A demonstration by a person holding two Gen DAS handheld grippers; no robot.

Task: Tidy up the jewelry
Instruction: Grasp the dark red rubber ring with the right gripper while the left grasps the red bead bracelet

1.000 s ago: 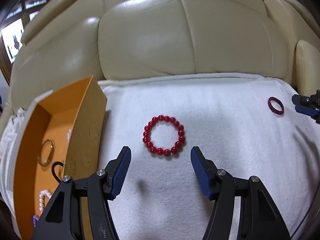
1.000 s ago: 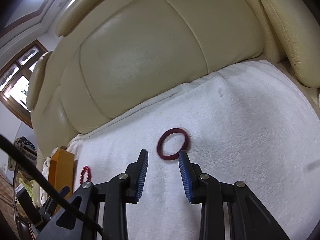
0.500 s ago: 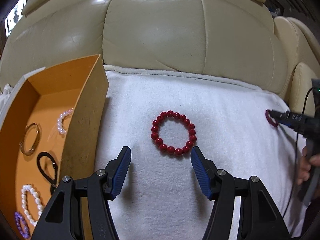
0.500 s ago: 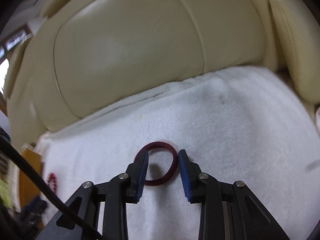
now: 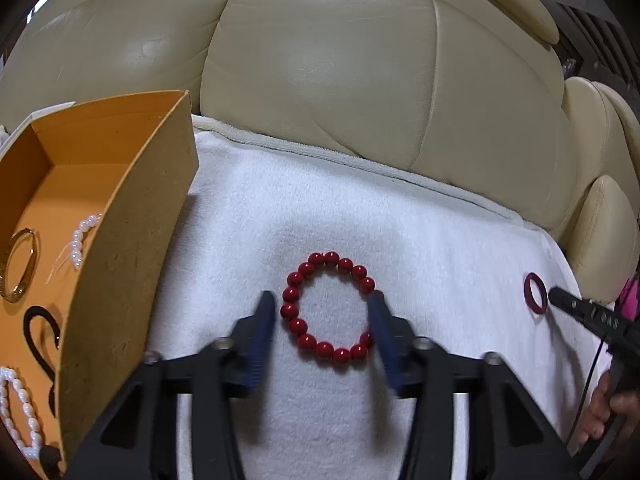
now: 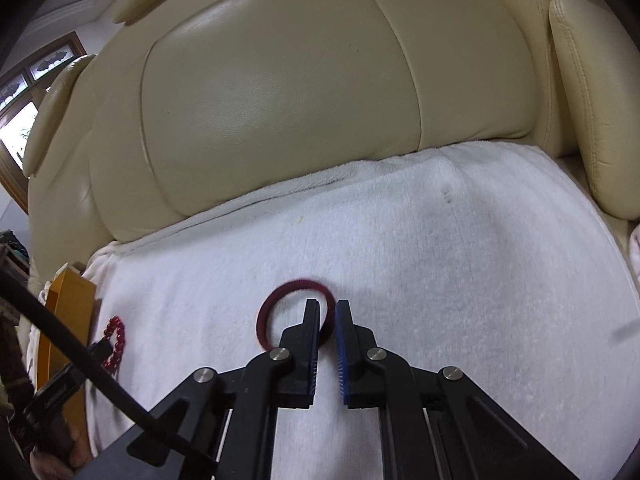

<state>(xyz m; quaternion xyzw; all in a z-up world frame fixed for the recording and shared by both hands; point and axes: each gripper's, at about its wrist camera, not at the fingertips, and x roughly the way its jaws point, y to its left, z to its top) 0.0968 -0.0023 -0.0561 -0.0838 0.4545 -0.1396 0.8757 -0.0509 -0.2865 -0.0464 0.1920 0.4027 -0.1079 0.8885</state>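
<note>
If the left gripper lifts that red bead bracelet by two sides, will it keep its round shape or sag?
The red bead bracelet looks like separate round beads on a string, so it will probably sag into an oval. The glossy beads may slip or roll against the closing jaws of the left gripper. The white towel should keep it from skidding.

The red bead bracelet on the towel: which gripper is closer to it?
Left. The left gripper straddles the red bead bracelet, jaws closing on it. The right gripper is off to its side, pinching the maroon ring.
</note>
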